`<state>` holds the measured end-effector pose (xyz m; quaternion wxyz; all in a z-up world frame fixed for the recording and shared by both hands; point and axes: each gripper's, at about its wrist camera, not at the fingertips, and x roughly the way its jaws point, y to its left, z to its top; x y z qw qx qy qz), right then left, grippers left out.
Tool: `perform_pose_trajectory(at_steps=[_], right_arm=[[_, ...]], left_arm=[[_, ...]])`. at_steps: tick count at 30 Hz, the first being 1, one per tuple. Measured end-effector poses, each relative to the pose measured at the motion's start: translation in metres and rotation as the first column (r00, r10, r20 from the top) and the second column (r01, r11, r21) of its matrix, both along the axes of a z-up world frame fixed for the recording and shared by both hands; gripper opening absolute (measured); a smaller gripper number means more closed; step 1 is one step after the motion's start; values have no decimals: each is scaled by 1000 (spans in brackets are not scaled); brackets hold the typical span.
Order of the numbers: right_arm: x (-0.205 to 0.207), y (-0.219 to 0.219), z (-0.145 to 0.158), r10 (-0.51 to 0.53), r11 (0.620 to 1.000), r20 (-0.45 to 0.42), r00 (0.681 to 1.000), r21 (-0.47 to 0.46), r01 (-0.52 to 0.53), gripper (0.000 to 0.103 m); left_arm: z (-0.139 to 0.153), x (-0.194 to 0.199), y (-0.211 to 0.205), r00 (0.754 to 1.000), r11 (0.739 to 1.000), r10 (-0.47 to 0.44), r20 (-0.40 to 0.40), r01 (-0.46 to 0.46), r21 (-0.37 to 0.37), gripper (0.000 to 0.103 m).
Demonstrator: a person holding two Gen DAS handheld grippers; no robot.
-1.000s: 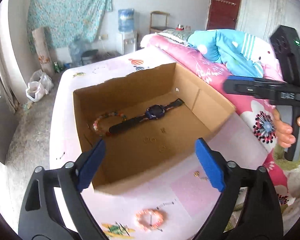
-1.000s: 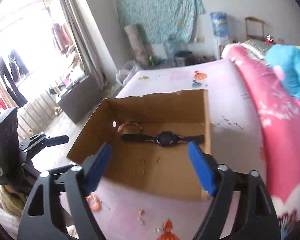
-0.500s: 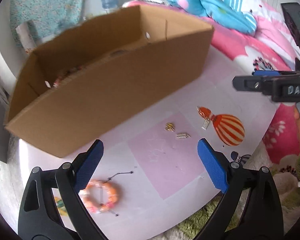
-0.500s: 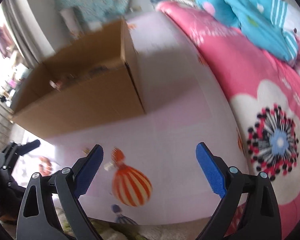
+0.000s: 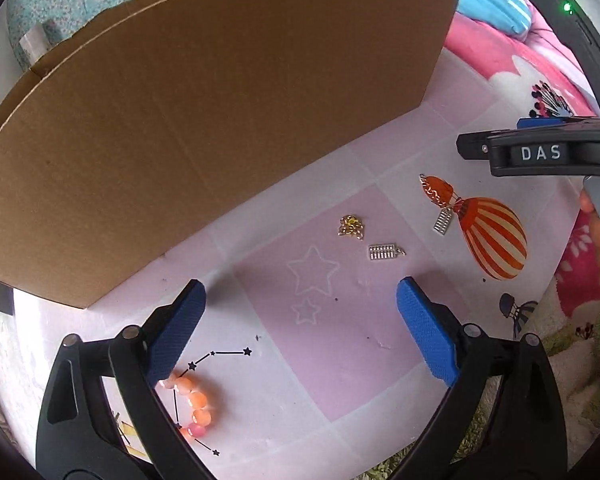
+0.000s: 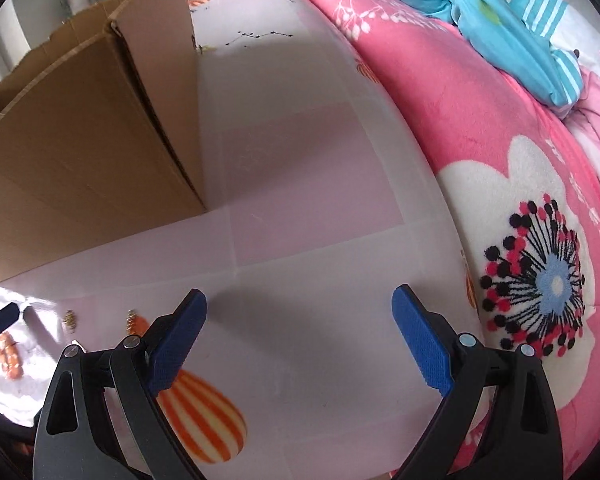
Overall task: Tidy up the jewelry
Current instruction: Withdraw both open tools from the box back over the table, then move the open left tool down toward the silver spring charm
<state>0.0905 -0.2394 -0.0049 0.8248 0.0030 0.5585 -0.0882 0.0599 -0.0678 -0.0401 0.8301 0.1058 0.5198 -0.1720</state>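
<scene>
- Pale pink patterned mat (image 5: 340, 360) covers the low surface, with a pink floral blanket (image 6: 500, 200) bunched along its far right side.
- Left gripper (image 5: 300, 312) hovers low over the mat, its blue pads spread wide and holding nothing.
- Just ahead of those pads, slightly right of centre, lies a small silver rectangular charm (image 5: 383, 252), long axis running left to right; a tangled gold chain piece (image 5: 351, 227) sits just beyond it.
- An orange beaded bracelet (image 5: 192, 404) lies beneath the left finger, behind the tips.
- Right gripper (image 6: 300, 312), also spread and empty, faces bare mat, so the left one is nearer.
- Beyond stands the brown cardboard box (image 5: 220, 120).
</scene>
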Motion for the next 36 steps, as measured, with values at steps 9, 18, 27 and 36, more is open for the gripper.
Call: perform_pose_trajectory(at_steps=[9,18,27,36], right_arm=[[-1,-3,-2,1,1000,13,1000,10,-1,96],[-6,-6,-4,29,999,24,999,37,-30,96],[-5,-5,-4,19,999,21,1000,46,-20,96],[-5,-4,-4,15,999,45,999,39,-17,96]], left_arm=[[0,-8,3,1000,1000,8,-5,-8,-5,95],[1,-10,13,1000,1000,-12,5,12,-11,95],[1,-12,17,1000,1000,-5,-7,5,-5,96],[1,-17,16,1000,1000,-4,4,4,-4,96]])
